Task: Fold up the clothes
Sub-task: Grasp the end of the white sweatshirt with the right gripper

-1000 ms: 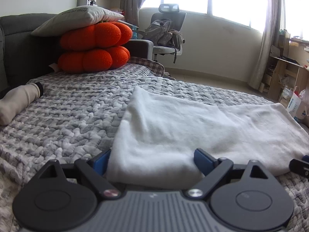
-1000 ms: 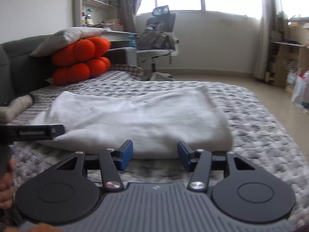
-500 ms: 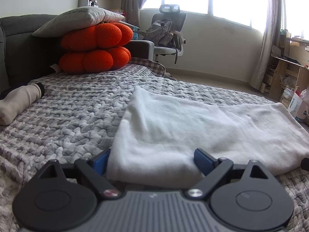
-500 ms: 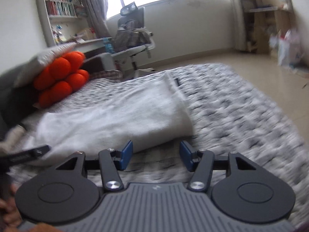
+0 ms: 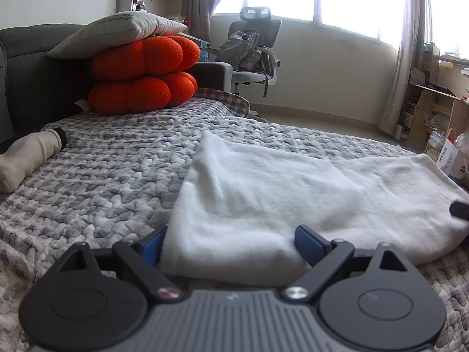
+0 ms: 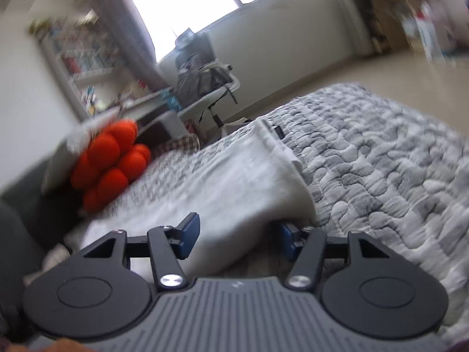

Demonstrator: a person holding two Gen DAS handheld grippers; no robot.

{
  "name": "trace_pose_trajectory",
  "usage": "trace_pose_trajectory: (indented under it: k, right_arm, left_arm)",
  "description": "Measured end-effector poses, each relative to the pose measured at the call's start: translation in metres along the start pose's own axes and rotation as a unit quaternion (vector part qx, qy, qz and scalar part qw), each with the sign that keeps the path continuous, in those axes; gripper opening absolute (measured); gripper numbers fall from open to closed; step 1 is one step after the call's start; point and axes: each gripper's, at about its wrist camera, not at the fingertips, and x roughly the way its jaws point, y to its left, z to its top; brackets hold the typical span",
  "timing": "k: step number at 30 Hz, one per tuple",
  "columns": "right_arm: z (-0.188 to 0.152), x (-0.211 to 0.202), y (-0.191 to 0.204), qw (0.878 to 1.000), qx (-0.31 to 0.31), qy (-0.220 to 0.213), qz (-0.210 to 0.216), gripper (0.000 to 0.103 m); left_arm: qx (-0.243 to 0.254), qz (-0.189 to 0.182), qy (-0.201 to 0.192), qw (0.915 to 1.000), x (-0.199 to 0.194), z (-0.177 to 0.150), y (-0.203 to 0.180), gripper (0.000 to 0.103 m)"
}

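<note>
Straddling the white garment (image 5: 293,199), the left gripper (image 5: 231,242) gapes wide, its left finger partly hidden. Right gripper (image 6: 237,236) likewise spread around the corner at 6 o'clock, view blurred; grip unconfirmed

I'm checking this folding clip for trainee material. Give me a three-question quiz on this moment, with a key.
1. True or false: the left gripper is shut on the folded white fleece garment.
2. Which lies on the grey knitted blanket: (a) the garment, (b) a laptop?
3. What colour are the stacked round plush cushions?

Key: 1 false, its jaws are open around the garment's near edge; 2 a; 3 orange.
</note>
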Motion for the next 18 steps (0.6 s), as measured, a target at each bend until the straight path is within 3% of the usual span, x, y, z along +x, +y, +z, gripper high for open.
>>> trace_pose_trajectory:
  k: [6,8,9,14,18]
  right_arm:
    - [0.01,0.008,-0.003,0.998,0.064,-0.018,-0.004,0.059]
    - [0.009,0.007,-0.001,0.998,0.061,-0.025,-0.006,0.03]
    - [0.009,0.005,0.0,0.998,0.061,-0.03,-0.007,0.024]
    - [0.011,-0.007,0.005,0.997,0.049,-0.06,-0.011,0.023]
    - [0.013,-0.007,-0.008,0.994,0.098,-0.057,-0.013,0.023]
  left_arm:
    - [0.001,-0.001,0.003,1.0,0.001,0.001,-0.001,0.093]
    - [0.0,-0.002,0.003,1.0,0.001,0.002,-0.001,0.093]
    - [-0.001,-0.003,0.004,1.0,0.001,0.002,-0.001,0.093]
    - [-0.005,-0.005,0.005,1.0,0.002,0.002,0.0,0.093]
    - [-0.006,-0.005,0.006,0.9999,0.002,0.002,0.0,0.093]
